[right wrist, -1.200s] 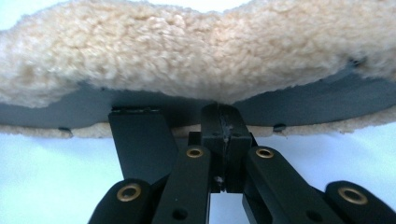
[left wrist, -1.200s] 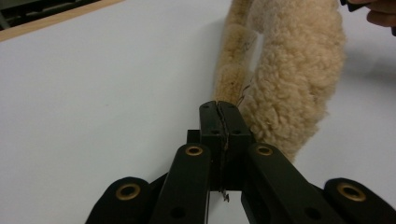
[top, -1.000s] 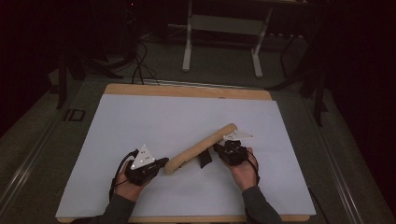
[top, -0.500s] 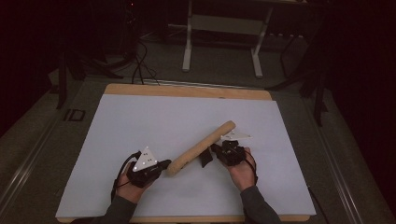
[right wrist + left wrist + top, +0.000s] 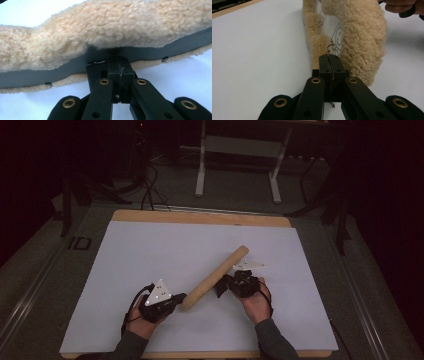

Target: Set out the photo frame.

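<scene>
1. Lying slantwise across the near middle of the white table cover (image 5: 150, 250), a long tan fleece roll (image 5: 215, 277) ran from the left gripper (image 5: 176, 298) up and away to a rounded end beyond the right gripper (image 5: 221, 286).
2. In the left gripper view the fleece roll (image 5: 359, 42) showed two woolly folds with a clear printed sheet (image 5: 335, 37) between them; the sheet bore dark line drawings, but no word or brand on it could be read.
3. The left gripper's jaws stood closed on the crinkled edge of that sheet at the roll's near end.
4. In the right gripper view the roll (image 5: 105, 30) passed crosswise above the jaws, with a grey inner layer (image 5: 50, 72) under the pile and a thin fleece edge on the table cover below it.
5. The right gripper (image 5: 120, 67) had its jaws pressed together at the grey layer's lower edge; what they pinched was hidden between the tips.
6. A hand (image 5: 257, 302) held the right gripper and another hand (image 5: 140, 322) the left, both sleeves cut off by the bottom of the high view.
7. A wooden strip (image 5: 200, 217) edged the far side of the table; metal stand legs (image 5: 237, 165) stood in the dim background, hard to make out.
</scene>
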A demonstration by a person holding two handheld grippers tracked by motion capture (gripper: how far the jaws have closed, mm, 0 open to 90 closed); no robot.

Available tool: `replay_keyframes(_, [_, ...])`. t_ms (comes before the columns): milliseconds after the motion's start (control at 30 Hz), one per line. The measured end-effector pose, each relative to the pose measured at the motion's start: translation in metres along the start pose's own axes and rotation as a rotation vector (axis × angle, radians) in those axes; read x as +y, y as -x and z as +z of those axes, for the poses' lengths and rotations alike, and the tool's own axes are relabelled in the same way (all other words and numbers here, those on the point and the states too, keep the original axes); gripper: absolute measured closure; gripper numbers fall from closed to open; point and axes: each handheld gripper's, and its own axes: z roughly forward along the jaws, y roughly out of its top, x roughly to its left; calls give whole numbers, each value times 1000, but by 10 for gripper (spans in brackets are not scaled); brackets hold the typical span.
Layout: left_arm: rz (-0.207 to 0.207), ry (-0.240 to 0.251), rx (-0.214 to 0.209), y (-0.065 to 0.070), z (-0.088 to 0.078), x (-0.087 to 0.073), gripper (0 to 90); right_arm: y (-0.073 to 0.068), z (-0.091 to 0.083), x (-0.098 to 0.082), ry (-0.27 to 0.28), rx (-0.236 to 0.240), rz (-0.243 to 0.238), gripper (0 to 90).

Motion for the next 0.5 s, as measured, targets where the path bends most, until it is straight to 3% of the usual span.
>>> replay_keyframes(500, [19, 3, -30, 9, 7, 3, 900, -6, 5, 0, -6, 17, -7, 900])
